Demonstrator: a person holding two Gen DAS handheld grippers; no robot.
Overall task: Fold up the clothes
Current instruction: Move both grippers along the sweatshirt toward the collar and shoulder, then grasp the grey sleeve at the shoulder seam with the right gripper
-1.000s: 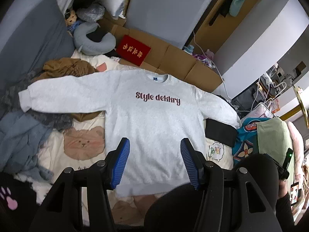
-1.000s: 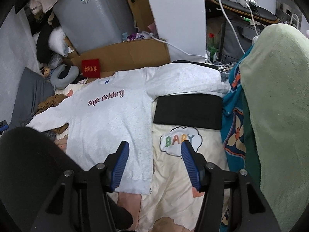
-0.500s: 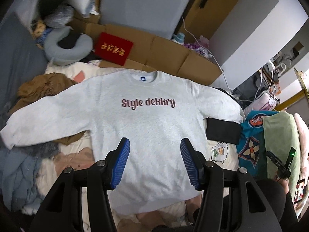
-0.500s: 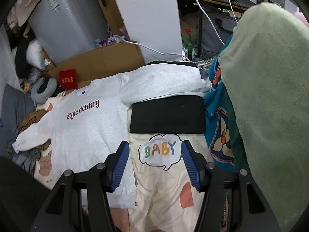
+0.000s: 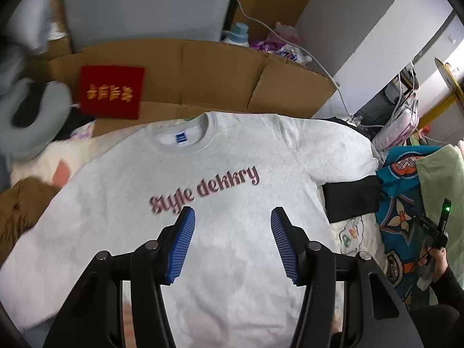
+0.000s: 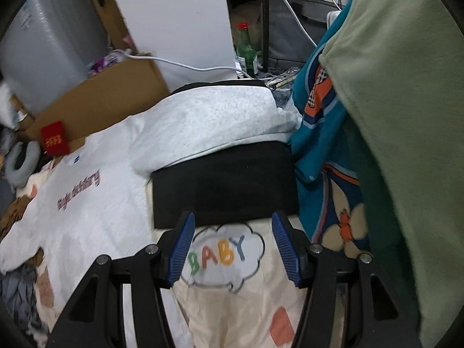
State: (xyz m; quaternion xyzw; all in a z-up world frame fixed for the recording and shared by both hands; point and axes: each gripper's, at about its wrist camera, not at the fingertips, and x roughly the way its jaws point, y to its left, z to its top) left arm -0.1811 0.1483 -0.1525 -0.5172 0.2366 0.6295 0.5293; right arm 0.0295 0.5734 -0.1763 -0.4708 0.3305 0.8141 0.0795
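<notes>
A light grey sweatshirt with dark red lettering lies spread face up on a cream bedspread, collar toward the far cardboard. My left gripper hangs open above its chest, below the lettering, with nothing between the blue pads. In the right wrist view the same sweatshirt fills the left side, and its right sleeve drapes over a folded black garment. My right gripper is open over the bedspread's "BABY" cloud print, just in front of the black garment, holding nothing.
Flattened cardboard and a red pouch lie beyond the collar, a grey neck pillow at left. A teal patterned blanket and a green blanket rise at right. A hand holds a device at the right edge. A green bottle stands behind.
Both grippers have dropped closer to the bed. The left one slid forward over the sweatshirt toward its lettering; the right one shifted right, off the hem, over the "BABY" print. Their jaws kept the same width.
</notes>
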